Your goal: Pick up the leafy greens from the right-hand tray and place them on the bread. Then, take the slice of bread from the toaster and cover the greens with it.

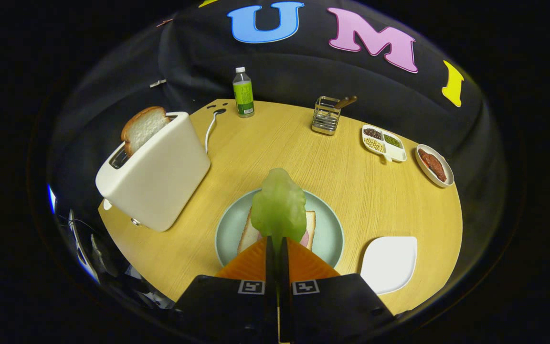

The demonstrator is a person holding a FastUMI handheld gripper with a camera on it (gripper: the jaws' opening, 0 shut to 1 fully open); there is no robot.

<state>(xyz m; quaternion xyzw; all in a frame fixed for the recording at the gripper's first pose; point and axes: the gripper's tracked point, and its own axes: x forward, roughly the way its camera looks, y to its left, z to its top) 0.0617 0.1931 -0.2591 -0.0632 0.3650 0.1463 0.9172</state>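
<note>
The tongs are clamped on one lettuce leaf, which hides much of the bread slice on the pale green plate. At ten o'clock, one toaster half-hides a second slice. One white tray sits at three o'clock.

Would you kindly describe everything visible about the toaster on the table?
The toaster is a smooth, cream-white box with rounded corners, looking like matt plastic or coated metal. It stands on the wooden table, left of the pale green plate and apart from it. One bread slice sticks up from its top slot. A small knob shows low on its near end, and a white cord runs from behind it towards the table's far edge.
</note>
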